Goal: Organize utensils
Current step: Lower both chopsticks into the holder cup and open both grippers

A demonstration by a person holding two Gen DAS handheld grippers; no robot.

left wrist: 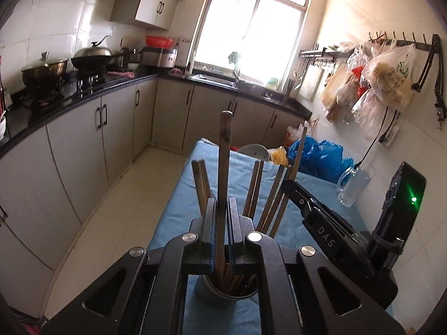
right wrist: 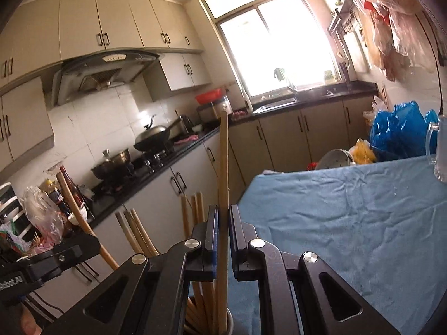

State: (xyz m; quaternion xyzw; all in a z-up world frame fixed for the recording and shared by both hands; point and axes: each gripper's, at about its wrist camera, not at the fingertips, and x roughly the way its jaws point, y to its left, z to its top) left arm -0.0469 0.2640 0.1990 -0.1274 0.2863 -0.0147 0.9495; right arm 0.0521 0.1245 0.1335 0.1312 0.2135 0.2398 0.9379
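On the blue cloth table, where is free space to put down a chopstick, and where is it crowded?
Free: the wide blue cloth between the utensil cup and the glass mug. Crowded: the far end, with the white bowl and blue plastic bags, and around the cup, where both tongs work.

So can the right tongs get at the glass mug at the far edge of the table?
Probably not as things stand: the right tongs hold a long wooden stick over the utensil cup. The blue cloth toward the glass mug lies open.
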